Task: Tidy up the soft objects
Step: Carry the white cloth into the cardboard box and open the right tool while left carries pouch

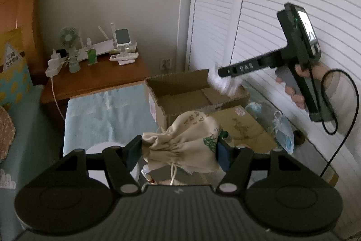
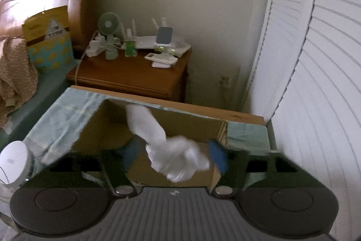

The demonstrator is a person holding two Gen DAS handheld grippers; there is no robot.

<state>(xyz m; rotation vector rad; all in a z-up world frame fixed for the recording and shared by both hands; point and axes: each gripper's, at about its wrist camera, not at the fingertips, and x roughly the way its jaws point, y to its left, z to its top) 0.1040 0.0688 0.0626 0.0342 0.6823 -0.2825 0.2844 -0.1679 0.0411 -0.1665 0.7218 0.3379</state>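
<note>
The white cloth hangs between the right gripper fingers, directly over the open cardboard box. Its long axis runs from the bunched lower end up and away toward the box's far wall. The picture is blurred, so I cannot tell whether the jaws pinch it or have let go; they look fairly wide. From the left wrist view the same cloth sits at the tip of the right gripper, just above the box rim.

The left gripper is closed on a beige drawstring pouch, held nearer the camera and short of the box — so the right hand is the closer one. Beyond stand a blue towel and a wooden nightstand.
</note>
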